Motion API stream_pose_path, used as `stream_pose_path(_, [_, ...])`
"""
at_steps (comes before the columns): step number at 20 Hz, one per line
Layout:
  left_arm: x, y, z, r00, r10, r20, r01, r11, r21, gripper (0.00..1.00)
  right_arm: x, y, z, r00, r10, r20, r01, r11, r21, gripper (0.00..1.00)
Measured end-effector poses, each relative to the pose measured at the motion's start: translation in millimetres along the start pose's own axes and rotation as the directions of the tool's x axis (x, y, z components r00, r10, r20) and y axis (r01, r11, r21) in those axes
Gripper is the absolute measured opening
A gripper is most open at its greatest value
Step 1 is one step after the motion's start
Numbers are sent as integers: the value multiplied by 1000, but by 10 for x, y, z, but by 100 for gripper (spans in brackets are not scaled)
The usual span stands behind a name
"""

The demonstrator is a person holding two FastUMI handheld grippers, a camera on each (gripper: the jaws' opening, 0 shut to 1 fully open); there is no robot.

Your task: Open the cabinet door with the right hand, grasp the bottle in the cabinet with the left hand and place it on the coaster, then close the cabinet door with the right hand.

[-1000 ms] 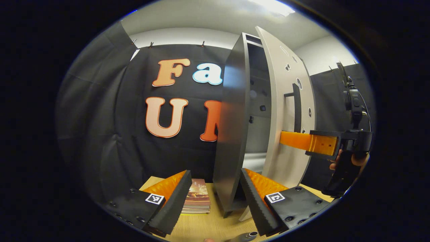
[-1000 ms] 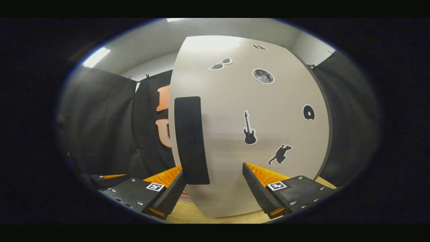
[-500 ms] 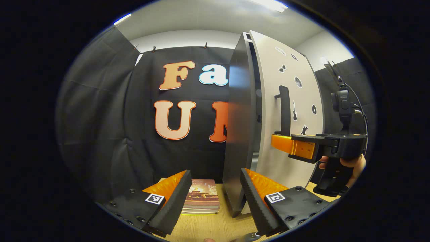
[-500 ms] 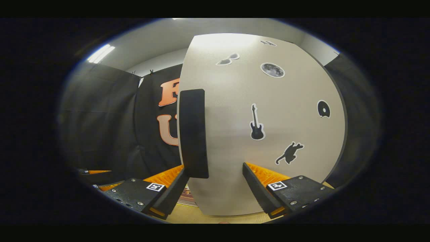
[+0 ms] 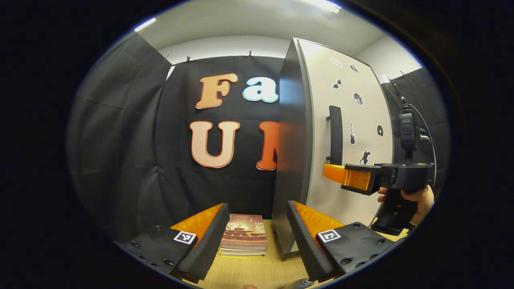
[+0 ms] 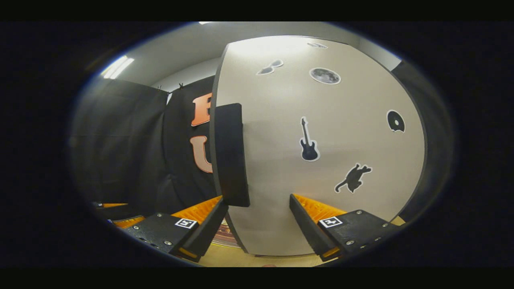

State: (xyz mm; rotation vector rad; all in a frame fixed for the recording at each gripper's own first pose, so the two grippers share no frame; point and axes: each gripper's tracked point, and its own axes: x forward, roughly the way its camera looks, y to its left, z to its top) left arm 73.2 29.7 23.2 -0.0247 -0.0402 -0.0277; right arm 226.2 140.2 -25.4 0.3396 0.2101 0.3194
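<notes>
The tall cabinet (image 5: 295,160) stands on the table with its pale, sticker-covered door (image 5: 361,120) lying flush against the front; I see no gap. In the right gripper view the door (image 6: 321,180) is close ahead. My right gripper (image 6: 257,200) is open, its fingertips at the door face just below the black handle (image 6: 231,154). The left gripper view shows that right gripper (image 5: 333,173), held by a hand, below the handle (image 5: 335,134). My left gripper (image 5: 257,208) is open and holds nothing. A grey bottle top (image 5: 300,283) peeks in at the bottom edge.
A small stack of books (image 5: 244,240) lies on the wooden table (image 5: 257,273) left of the cabinet, just ahead of my left gripper. Black cloth walls close the booth behind and to the left.
The cabinet door has swung from partly open to flush with the cabinet, with the right gripper following it in. My left gripper has stayed open, and its view shifted slightly.
</notes>
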Motion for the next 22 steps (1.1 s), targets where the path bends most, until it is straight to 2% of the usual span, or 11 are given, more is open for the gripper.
stream_pose_path(10, [-178,6,16,998,58,-1,-58,998,6,94,-69,-40,-78,1000,17,-16,-17,1000,-21,95])
stream_pose_path(13, [-199,-4,43,997,80,0,-80,997,8,94,-327,-70,-40,1000,23,10,-23,998,-57,95])
stream_pose_path(18, [-181,-130,122,998,58,12,-58,998,-12,94,-869,-246,161,996,-44,75,55,986,-160,95])
stream_pose_path(22, [-246,-187,215,999,20,30,-19,999,-38,94,-1393,-287,385,984,-98,147,117,985,-125,95])
